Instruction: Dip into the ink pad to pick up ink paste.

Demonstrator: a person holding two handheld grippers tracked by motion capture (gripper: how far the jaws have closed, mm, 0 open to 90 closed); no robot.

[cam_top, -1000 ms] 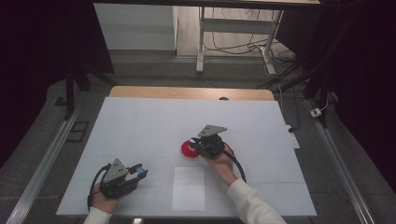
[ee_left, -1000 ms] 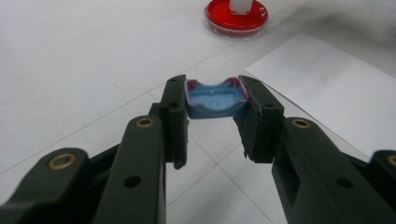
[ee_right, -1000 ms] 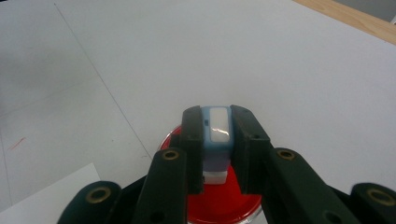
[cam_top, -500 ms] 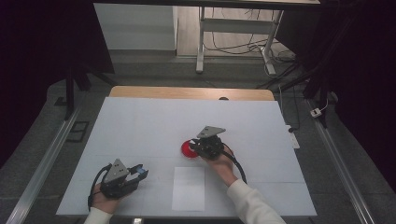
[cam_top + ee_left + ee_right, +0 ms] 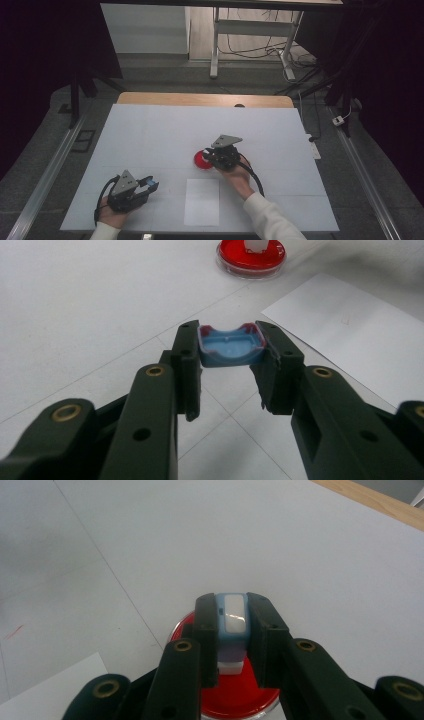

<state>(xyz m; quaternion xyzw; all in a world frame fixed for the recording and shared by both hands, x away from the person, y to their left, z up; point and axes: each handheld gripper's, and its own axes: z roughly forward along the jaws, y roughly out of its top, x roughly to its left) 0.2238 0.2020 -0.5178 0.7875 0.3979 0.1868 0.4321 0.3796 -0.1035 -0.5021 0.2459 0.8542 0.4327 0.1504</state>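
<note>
Stamp [image 5: 233,625] over red ink pad [image 5: 240,700], white paper [image 5: 202,201] just beside

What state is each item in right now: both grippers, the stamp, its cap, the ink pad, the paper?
left gripper: shut on blue cap, low over the table.
right gripper: shut on stamp.
stamp: uncapped, upright, base on red ink pad.
red ink pad: open, flat on table.
white paper: flat, blank as far as visible.
</note>
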